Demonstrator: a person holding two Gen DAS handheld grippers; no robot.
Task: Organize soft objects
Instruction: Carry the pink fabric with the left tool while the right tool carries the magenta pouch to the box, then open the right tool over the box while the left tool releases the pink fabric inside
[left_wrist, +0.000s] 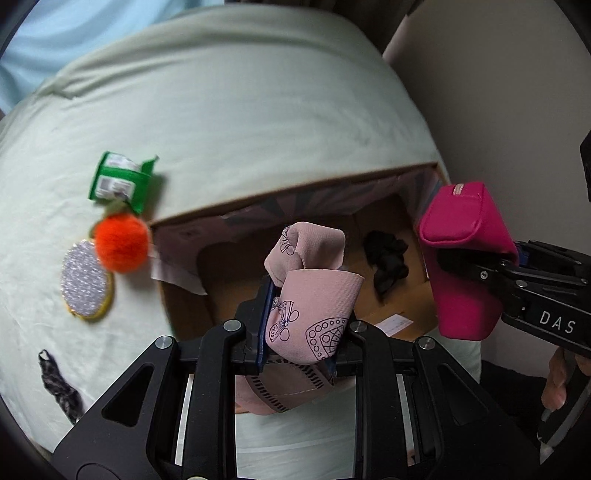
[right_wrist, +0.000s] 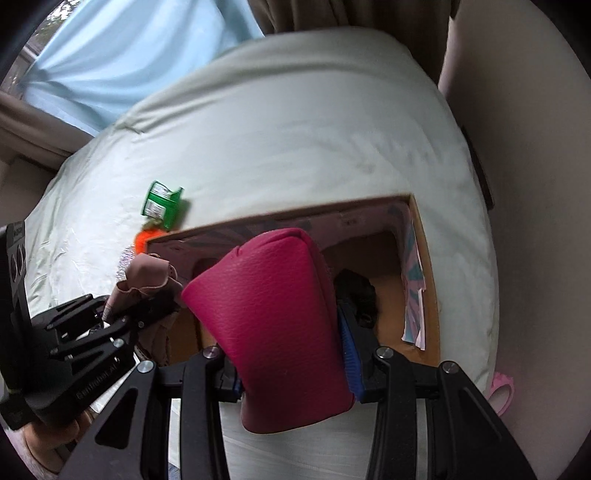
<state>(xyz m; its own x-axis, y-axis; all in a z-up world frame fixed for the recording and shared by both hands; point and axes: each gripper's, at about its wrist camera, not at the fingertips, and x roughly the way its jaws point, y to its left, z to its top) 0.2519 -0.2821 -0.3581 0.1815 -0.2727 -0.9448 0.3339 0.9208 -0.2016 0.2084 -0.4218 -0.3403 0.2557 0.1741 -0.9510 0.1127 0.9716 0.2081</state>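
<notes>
My left gripper (left_wrist: 301, 325) is shut on a pink patterned cloth (left_wrist: 314, 295) and holds it over the near edge of an open cardboard box (left_wrist: 258, 199). It also shows in the right wrist view (right_wrist: 147, 277). My right gripper (right_wrist: 291, 354) is shut on a magenta pouch (right_wrist: 280, 317) above the box (right_wrist: 424, 258); the pouch shows at the right in the left wrist view (left_wrist: 465, 258). A black fabric item (left_wrist: 386, 258) lies inside the box.
On the pale bedsheet (left_wrist: 240, 110) left of the box lie a green packet (left_wrist: 120, 181), an orange pompom (left_wrist: 122, 243), a silver glitter oval (left_wrist: 85, 284) and a dark patterned strip (left_wrist: 59, 387). A pink item (right_wrist: 502, 391) lies at the bed's right edge.
</notes>
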